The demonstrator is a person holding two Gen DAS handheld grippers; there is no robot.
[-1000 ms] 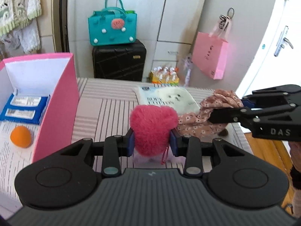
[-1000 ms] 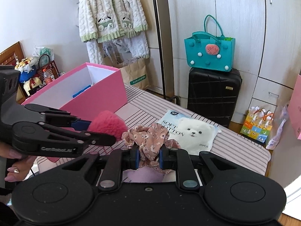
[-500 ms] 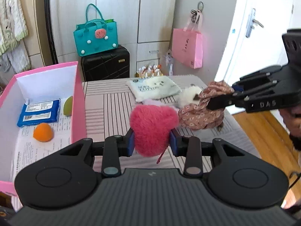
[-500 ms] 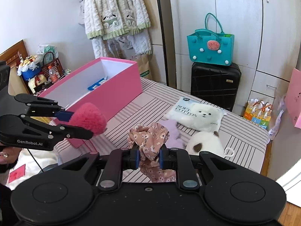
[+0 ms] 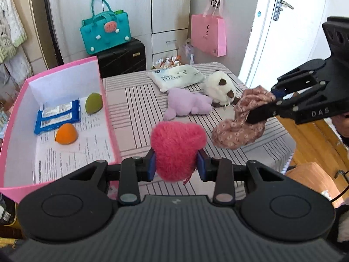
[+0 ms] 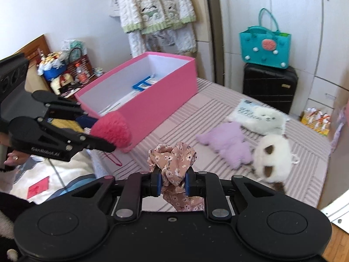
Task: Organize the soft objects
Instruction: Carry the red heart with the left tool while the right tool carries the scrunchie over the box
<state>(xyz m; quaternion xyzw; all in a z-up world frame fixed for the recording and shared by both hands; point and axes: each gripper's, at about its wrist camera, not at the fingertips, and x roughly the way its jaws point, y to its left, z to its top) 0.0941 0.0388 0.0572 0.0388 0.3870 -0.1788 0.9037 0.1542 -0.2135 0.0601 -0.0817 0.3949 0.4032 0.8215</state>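
The left gripper (image 5: 176, 165) is squeezing a pink fuzzy heart (image 5: 177, 150), carrying it clear of the striped table (image 5: 135, 109). Beside it, the right gripper (image 6: 173, 182) is pinching a floral scrunchie (image 6: 174, 159), also lifted. The pink box (image 5: 109, 118) is lying to the left of both, its long axis running away from the cameras. The left gripper is riding nearer its open top, so the heart probably goes in first.

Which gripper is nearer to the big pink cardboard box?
Left. The left gripper, holding a fluffy pink heart, is beside the pink cardboard box; the right gripper is farther off, above the striped table.
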